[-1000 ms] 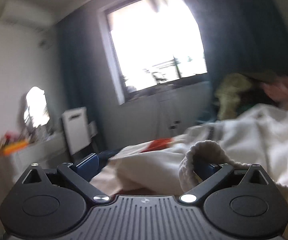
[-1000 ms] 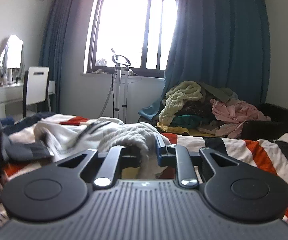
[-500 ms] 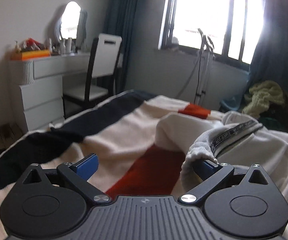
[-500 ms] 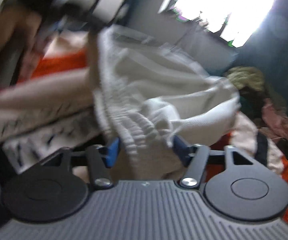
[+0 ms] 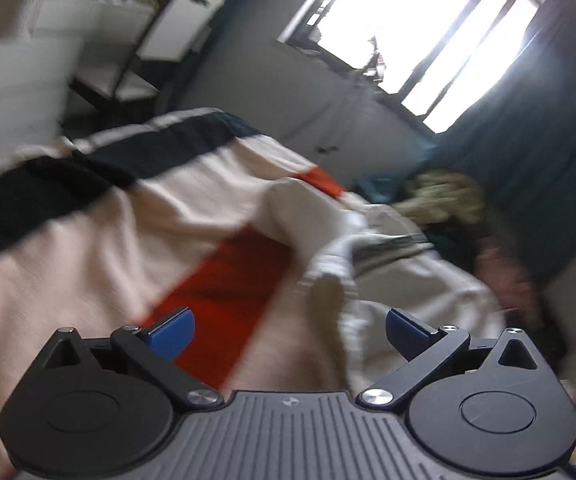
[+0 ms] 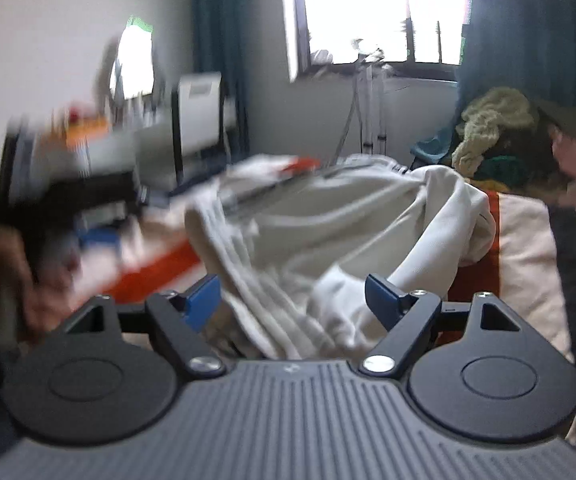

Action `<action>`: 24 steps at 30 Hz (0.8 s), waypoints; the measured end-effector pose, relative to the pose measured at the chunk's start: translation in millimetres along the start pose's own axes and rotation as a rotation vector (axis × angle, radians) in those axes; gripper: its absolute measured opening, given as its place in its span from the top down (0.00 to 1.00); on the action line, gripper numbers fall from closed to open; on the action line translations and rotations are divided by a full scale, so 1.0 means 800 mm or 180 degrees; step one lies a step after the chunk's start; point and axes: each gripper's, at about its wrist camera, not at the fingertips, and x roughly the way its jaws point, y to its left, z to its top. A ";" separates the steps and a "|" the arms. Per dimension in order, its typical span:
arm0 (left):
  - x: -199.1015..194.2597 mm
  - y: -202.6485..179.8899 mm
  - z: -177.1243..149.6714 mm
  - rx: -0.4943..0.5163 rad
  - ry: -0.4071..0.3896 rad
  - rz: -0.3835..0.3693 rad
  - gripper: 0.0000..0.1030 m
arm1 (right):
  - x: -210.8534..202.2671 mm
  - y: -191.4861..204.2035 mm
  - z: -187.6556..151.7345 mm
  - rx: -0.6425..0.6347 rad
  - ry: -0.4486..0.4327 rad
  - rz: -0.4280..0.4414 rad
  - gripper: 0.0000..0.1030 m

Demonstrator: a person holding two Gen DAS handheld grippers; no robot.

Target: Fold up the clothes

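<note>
A cream-white ribbed garment (image 6: pixel 328 232) lies crumpled on the striped bedspread (image 6: pixel 528 240). My right gripper (image 6: pixel 292 300) is open, its blue pads either side of the garment's ribbed edge, not clamped on it. In the left wrist view the same garment (image 5: pixel 400 280) lies ahead and to the right on the bedspread (image 5: pixel 88 248). My left gripper (image 5: pixel 288 328) is open wide and empty, with the garment's edge just ahead of the gap. Both views are motion-blurred.
A pile of other clothes (image 6: pixel 500 132) sits at the far right by the blue curtain (image 6: pixel 536 20). A white chair (image 6: pixel 200 120) and a white dresser (image 5: pixel 44 40) stand at the left. A window (image 5: pixel 428 32) is behind the bed.
Both grippers have let go of the garment's ribbed edge and opened. The garment has dropped onto the bed. Both cameras have swung and tilted.
</note>
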 end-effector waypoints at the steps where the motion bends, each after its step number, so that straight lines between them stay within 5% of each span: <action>1: 0.002 0.000 0.000 -0.0056 0.0030 -0.0152 0.00 | -0.003 -0.007 0.001 0.0144 -0.0037 -0.0010 0.25; 5: 0.026 -0.011 -0.005 -0.0138 0.0205 -0.0658 0.00 | 0.012 -0.035 -0.003 0.0516 0.0145 -0.0187 0.74; 6: 0.034 -0.016 -0.007 -0.0130 0.0239 -0.0722 0.01 | 0.020 -0.040 -0.008 0.0576 0.0228 -0.0242 0.77; 13: 0.072 -0.034 -0.019 0.0093 0.0261 -0.0750 0.03 | 0.082 -0.050 -0.045 0.0752 0.0773 -0.0337 0.77; 24: 0.109 -0.033 -0.015 0.0197 0.0318 -0.0776 0.06 | 0.087 -0.061 -0.050 0.0977 0.0775 -0.0332 0.77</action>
